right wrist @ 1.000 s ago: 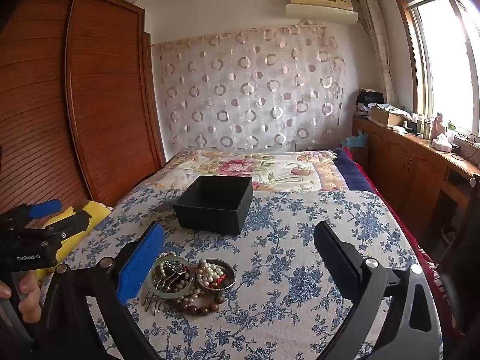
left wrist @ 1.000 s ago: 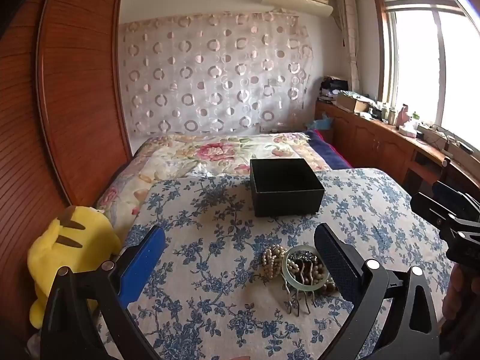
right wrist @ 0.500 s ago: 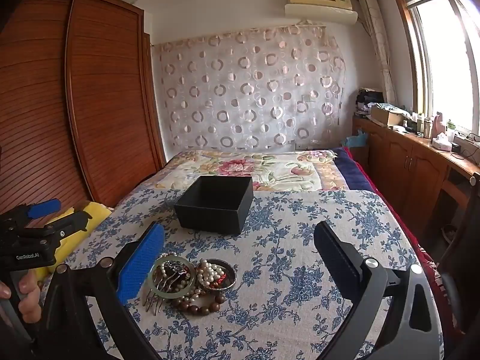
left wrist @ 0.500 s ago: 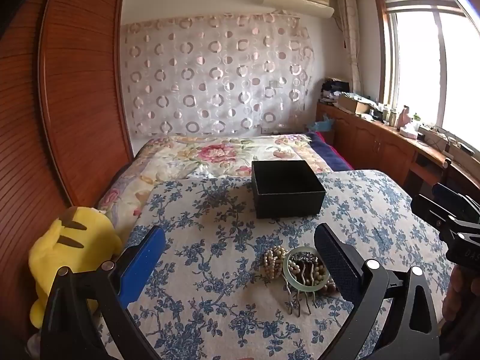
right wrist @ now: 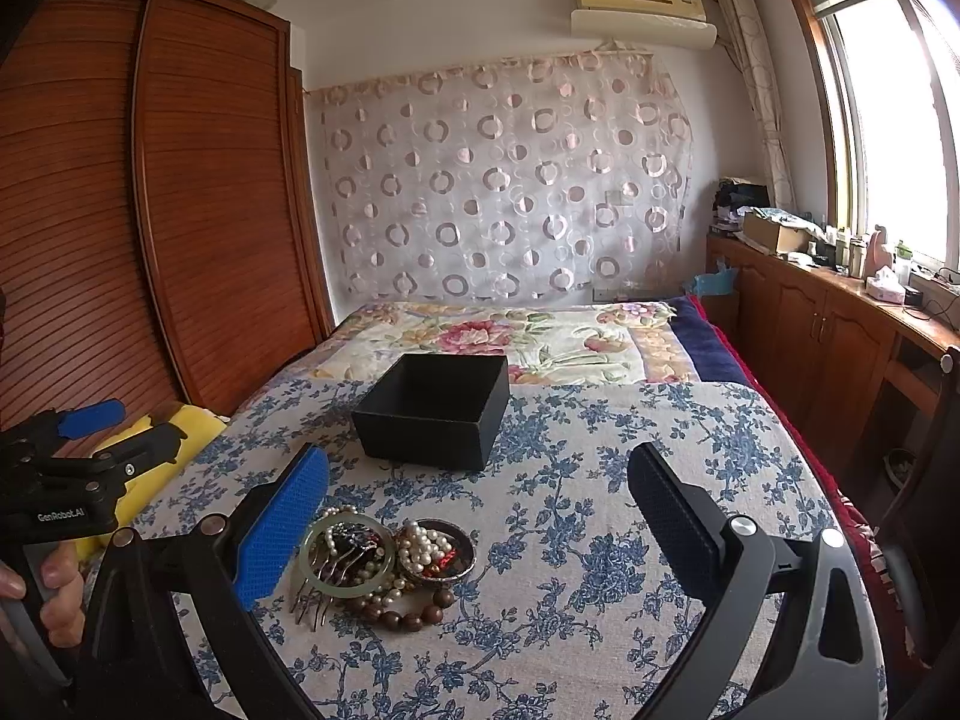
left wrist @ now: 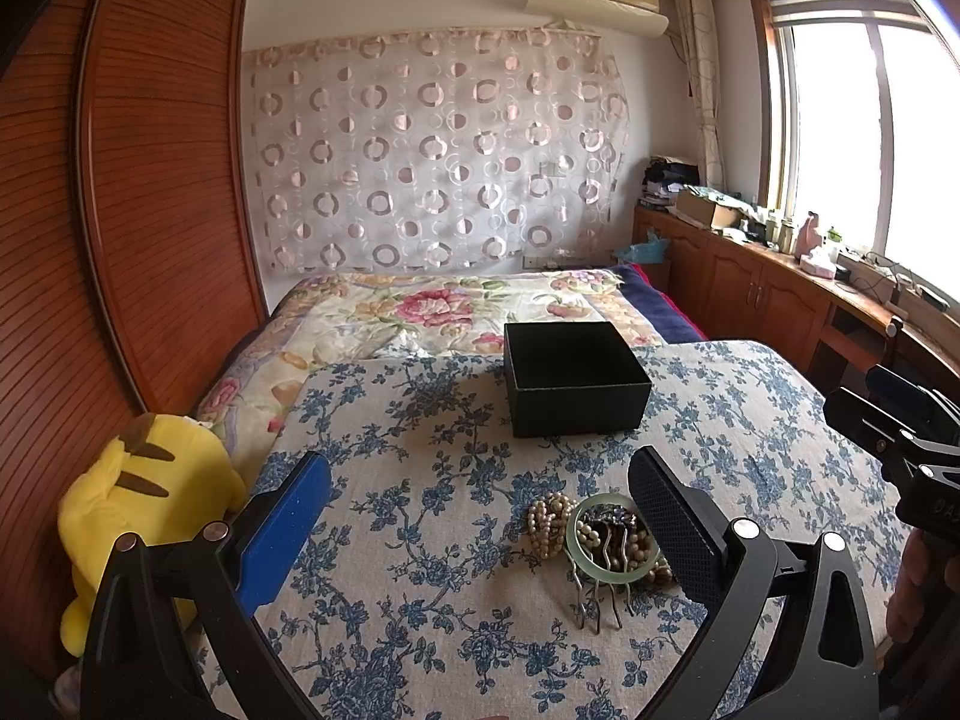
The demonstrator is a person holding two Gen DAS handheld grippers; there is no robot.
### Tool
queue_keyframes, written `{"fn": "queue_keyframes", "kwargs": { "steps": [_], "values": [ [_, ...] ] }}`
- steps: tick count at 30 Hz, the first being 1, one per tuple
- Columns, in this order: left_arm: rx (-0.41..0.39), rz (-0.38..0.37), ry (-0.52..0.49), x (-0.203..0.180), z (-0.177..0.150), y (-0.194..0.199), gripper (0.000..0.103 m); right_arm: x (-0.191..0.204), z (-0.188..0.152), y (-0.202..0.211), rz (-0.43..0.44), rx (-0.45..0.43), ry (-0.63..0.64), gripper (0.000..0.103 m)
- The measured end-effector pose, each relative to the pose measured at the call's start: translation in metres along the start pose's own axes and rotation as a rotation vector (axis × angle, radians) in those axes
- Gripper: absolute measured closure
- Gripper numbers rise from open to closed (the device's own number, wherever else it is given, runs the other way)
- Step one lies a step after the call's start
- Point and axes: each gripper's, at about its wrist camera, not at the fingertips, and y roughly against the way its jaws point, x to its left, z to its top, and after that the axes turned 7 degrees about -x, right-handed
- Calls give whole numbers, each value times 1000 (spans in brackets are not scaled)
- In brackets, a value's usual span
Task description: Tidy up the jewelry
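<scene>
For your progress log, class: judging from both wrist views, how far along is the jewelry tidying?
Done: nothing visible; the black box looks empty. In hand: nothing; the left gripper and right gripper hover with jaws wide open. Left: everything. The green bangle, hair comb, pearl dish and brown bead bracelet lie heaped on the blue floral cover.

"GenRobot.AI" is printed in white on the left gripper (right wrist: 114, 432) body; partial lettering on the right gripper (left wrist: 882, 402) cannot be read.

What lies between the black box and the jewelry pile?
Only bare floral cloth between box and jewelry pile; clearest in the right wrist view.
</scene>
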Motion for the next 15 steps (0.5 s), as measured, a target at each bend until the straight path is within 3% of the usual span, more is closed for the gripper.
{"fn": "queue_keyframes", "kwargs": {
  "steps": [15],
  "values": [
    [-1, 1, -1, 0, -1, 0, 7, 0, 1, 1, 1, -2, -2, 3]
  ]
}}
